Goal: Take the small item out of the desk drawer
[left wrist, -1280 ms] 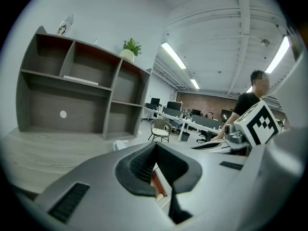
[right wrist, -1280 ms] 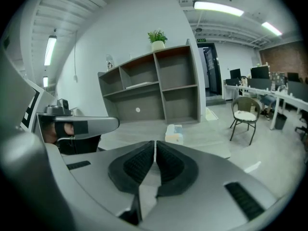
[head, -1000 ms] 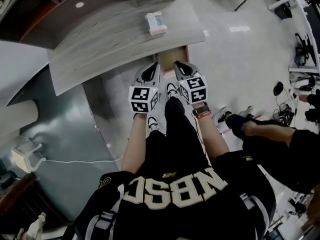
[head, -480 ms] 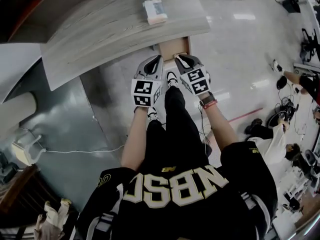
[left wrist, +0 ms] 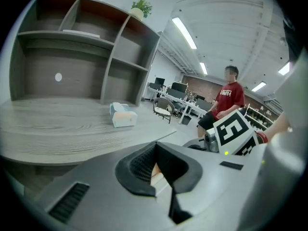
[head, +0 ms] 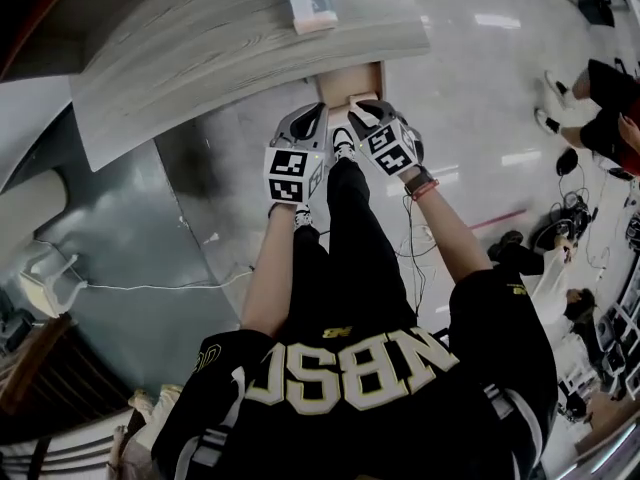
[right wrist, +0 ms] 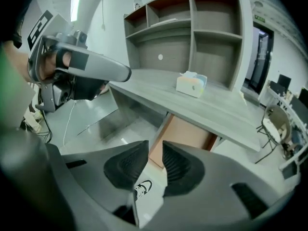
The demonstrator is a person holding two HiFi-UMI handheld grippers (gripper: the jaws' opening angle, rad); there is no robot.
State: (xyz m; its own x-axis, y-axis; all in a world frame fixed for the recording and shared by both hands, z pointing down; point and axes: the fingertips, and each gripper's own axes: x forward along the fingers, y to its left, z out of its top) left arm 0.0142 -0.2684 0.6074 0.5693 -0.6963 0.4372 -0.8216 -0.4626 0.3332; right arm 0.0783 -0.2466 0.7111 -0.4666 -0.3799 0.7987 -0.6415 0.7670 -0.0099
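- Drawer (head: 352,80) is standing pulled out under the desk (head: 230,58) edge, just ahead of both grippers; its small item is showing in no view.
- You are holding your left gripper (left wrist: 155,150) with jaws together, gripping nothing.
- You are aiming your right gripper (right wrist: 155,148) at the drawer; its jaws, just opening, are standing partway apart, empty.

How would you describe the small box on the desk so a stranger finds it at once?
Find the grey wood-grain desk with shelves behind. On its top, toward the end that has the open drawer, lies a pale box. No other loose thing shows there.
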